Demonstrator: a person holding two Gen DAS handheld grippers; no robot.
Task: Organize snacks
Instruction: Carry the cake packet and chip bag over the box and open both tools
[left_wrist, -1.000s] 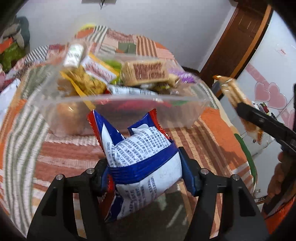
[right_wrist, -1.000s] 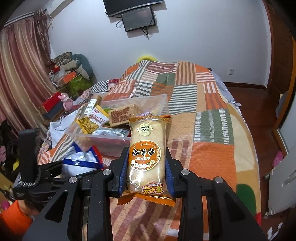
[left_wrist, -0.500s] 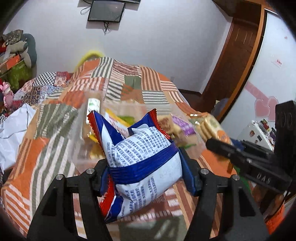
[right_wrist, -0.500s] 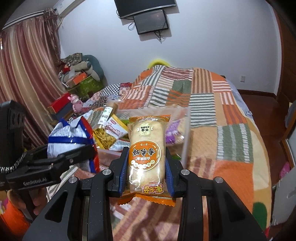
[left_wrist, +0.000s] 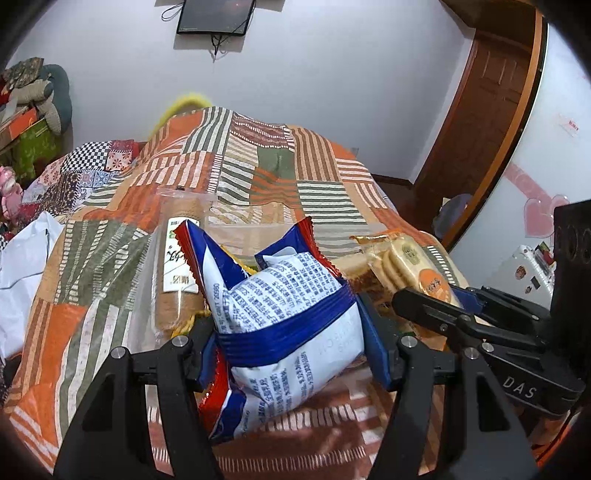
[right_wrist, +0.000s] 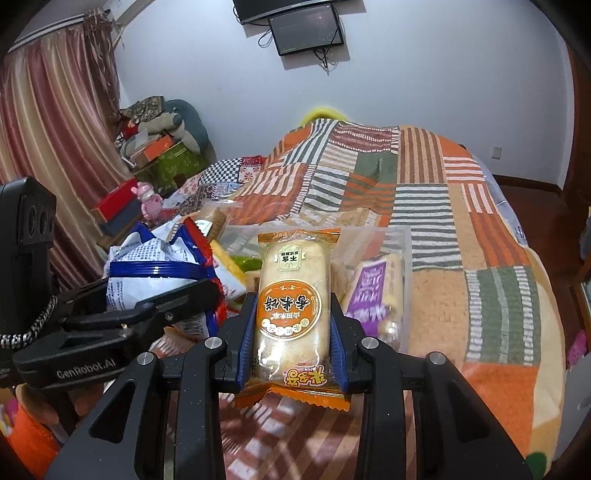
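My left gripper (left_wrist: 288, 343) is shut on a blue, white and red snack bag (left_wrist: 280, 314), held over the near side of a clear plastic box (left_wrist: 236, 229) of snacks on the bed. My right gripper (right_wrist: 293, 325) is shut on an orange rice-cracker pack (right_wrist: 293, 295), held over the same box (right_wrist: 402, 258). The right gripper and its pack (left_wrist: 410, 266) show at the right of the left wrist view. The left gripper with the blue bag (right_wrist: 155, 273) shows at the left of the right wrist view. A purple pack (right_wrist: 373, 291) and a long biscuit pack (left_wrist: 179, 258) lie in the box.
The box rests on a striped patchwork bedspread (right_wrist: 424, 192). Boxes, a pink toy (right_wrist: 147, 199) and cushions are piled left of the bed by a curtain. A wooden door (left_wrist: 480, 122) and a white panel with hearts stand to the right. A screen hangs on the far wall.
Both grippers have risen and moved forward over the box with their packs. The view tilted up, and the two grippers came closer together.
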